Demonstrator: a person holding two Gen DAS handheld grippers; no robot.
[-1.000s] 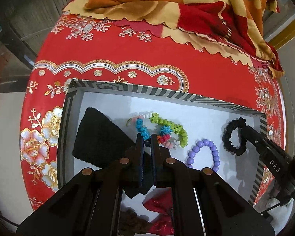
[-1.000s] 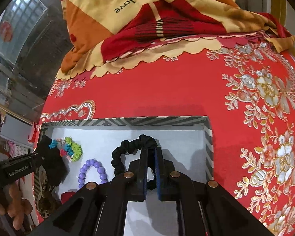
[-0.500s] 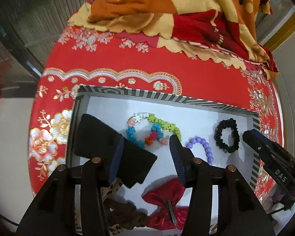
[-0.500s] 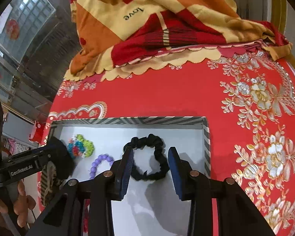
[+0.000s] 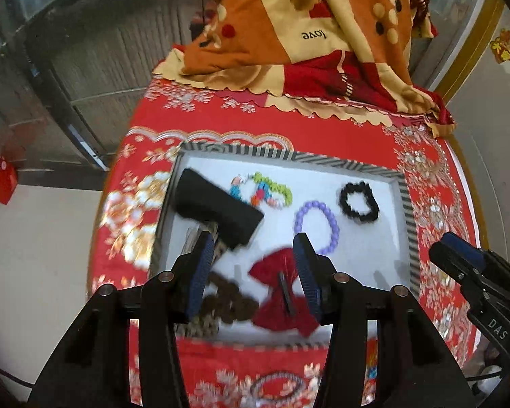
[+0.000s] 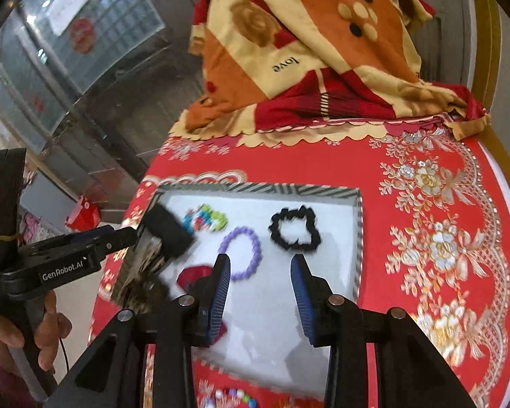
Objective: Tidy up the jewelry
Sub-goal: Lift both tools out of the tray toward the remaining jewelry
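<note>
A striped-rim tray (image 5: 405, 210) with a white floor holds a multicoloured bead bracelet (image 5: 263, 192), a purple bead bracelet (image 5: 318, 224), a black scrunchie (image 5: 358, 202), a red bow clip (image 5: 282, 292), a black pouch (image 5: 217, 210) and a brown leopard scrunchie (image 5: 227, 302). My left gripper (image 5: 253, 272) is open and empty, raised above the tray's near left. My right gripper (image 6: 260, 289) is open and empty above the tray's near side (image 6: 358, 238), back from the black scrunchie (image 6: 294, 227) and purple bracelet (image 6: 243, 248).
The tray sits on a round table with a red floral cloth (image 6: 435, 238). A folded orange and red blanket (image 5: 306, 40) lies at the table's far edge. More beads (image 6: 234, 399) lie on the cloth near the table's front.
Both grippers have opened, letting go of the multicoloured bracelet and the black scrunchie, and pulled up and back from the tray. Both pieces now lie on the tray floor.
</note>
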